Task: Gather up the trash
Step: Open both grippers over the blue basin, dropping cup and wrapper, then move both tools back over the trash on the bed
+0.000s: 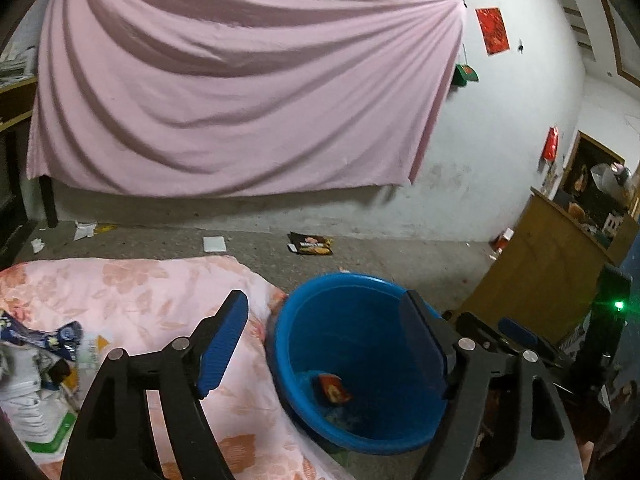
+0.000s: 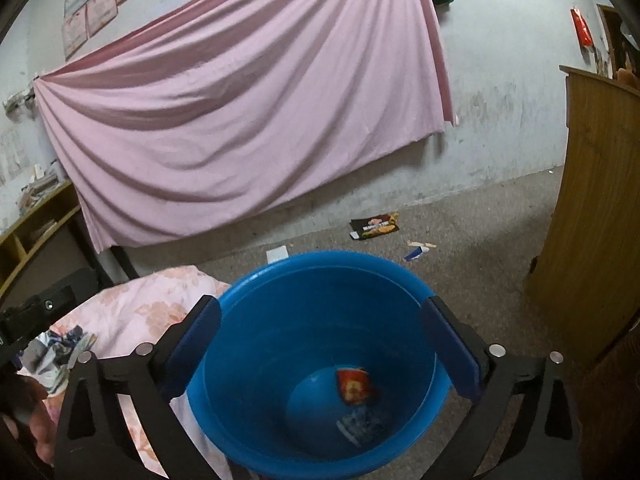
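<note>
Both claws, left (image 1: 324,344) and right (image 2: 320,352), gape empty over the blue bucket (image 2: 256,452); a red wrapper (image 2: 354,386) lies inside, wrappers (image 1: 24,360) remain lower left.

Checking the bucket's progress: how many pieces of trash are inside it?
2: a red wrapper against the blue bucket's inner wall, and a blurry bluish wrapper below it on the bottom. More may be hidden.

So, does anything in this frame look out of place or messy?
Yes. Litter lies loose on the floor by the wall: a dark snack packet, a white card, crumpled paper and a small blue and white scrap. More wrappers are heaped on the floral quilt. Only a red wrapper and little else is in the blue bucket.
</note>
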{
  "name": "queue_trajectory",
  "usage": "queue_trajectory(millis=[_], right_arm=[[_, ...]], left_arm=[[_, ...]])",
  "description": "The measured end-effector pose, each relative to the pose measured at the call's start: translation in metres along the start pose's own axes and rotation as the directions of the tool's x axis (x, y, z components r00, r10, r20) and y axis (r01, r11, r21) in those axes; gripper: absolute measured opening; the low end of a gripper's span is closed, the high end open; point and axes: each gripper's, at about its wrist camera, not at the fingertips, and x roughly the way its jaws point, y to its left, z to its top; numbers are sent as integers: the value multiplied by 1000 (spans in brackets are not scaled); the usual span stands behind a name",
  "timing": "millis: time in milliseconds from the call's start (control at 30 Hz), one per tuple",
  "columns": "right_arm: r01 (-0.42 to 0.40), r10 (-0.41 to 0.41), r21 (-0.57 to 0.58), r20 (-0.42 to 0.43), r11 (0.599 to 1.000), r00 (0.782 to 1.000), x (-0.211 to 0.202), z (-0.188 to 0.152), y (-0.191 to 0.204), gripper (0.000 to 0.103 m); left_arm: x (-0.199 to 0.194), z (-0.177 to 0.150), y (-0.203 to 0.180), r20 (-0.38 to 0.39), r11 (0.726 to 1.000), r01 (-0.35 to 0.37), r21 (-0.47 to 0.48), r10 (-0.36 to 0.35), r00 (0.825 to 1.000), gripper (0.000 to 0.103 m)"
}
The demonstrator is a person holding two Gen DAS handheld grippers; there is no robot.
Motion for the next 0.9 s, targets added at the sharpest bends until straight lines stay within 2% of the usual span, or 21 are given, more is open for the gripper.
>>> queue_trajectory(millis=[167,300,367,500,667,800,900], right_arm=[[-22,22,-6,59,1000,998,-15,9,12,103],[-50,52,-17,112,999,992,-32,15,27,103],[-61,64,-28,140,998,988,-41,18,36,103],[-90,102,-69,196,993,975,-62,22,62,103],[-133,177,-166,286,977,942,-93,21,105,103],[-147,228,-240,355,959,907,-115,13,140,103],[-170,270,-276,383,946,883,-126,4,163,103]], left_arm=[[-26,8,6,63,1000,-21,-8,21,998,88],[-54,12,11,125,998,-54,21,51,991,91],[-72,12,17,166,997,-74,32,67,984,100],[-111,10,33,244,993,-111,36,99,965,101],[-154,1,57,303,986,-167,22,152,941,101],[-191,-7,81,366,975,-220,5,203,908,101],[-215,-15,96,391,968,-252,4,231,891,101]])
